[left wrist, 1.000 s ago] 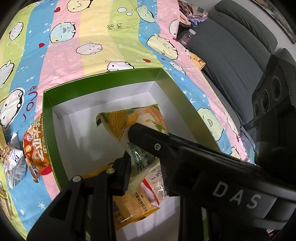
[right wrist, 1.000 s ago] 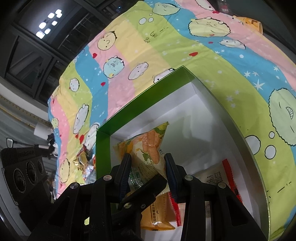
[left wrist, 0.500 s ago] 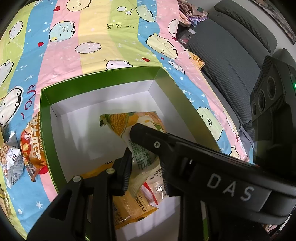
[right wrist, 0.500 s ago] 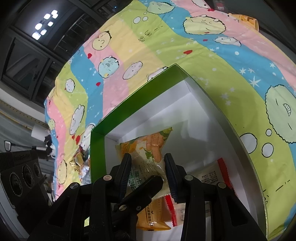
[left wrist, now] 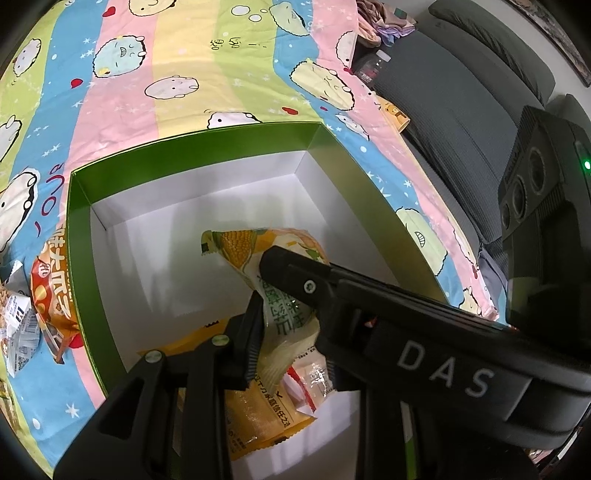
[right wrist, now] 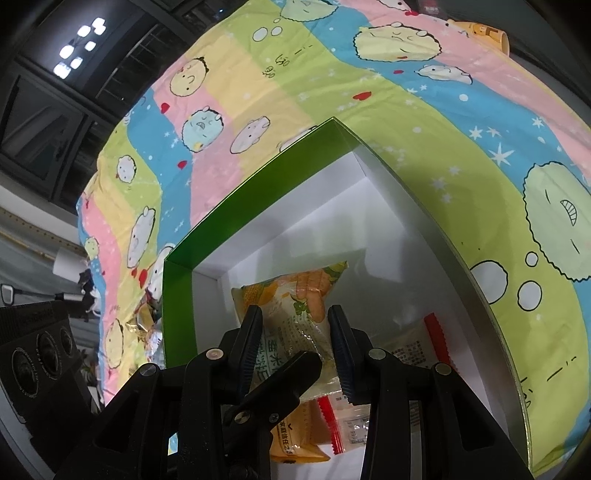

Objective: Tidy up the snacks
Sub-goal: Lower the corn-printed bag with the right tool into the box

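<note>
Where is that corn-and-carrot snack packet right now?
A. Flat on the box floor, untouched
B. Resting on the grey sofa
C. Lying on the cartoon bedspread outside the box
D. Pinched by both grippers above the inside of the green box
D: the snack packet sits between the right gripper fingers and the left gripper, over the white inside of the green box.

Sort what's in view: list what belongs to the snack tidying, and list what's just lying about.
Job: green box; corn snack packet gripped by right gripper and left gripper; orange packet inside; loose snacks beside the box.
Lying about: cartoon bedsheet; grey sofa; clothes.
</note>
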Available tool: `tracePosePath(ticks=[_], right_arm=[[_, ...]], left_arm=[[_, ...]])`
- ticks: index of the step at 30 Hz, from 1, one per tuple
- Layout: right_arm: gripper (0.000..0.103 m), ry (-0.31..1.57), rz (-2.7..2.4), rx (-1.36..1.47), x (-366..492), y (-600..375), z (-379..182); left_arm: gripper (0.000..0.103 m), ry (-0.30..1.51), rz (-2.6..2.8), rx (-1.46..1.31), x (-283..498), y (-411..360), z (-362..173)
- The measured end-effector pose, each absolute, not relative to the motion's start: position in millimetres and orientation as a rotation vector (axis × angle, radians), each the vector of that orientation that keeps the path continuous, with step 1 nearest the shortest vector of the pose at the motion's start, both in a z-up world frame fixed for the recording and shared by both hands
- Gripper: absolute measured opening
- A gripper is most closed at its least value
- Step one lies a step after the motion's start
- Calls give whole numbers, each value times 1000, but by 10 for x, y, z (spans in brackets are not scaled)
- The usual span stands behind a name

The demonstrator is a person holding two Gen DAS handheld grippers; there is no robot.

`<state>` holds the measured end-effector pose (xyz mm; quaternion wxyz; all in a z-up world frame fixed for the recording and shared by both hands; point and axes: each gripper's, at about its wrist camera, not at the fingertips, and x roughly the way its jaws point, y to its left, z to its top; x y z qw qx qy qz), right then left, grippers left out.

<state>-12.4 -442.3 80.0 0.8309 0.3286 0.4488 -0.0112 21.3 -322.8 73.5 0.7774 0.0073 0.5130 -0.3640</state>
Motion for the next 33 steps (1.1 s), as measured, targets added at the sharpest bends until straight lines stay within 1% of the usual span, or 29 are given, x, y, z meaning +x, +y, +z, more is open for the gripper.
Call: tracePosePath(ticks=[16,33], right_arm=[[40,944,-33,688,-147,-4424,822],[40,977,-55,708,-120,-4445,745]], left_arm=[[27,1099,-778,21,174,-3229,768],[27,1140,-772,9,212,-3274,674]])
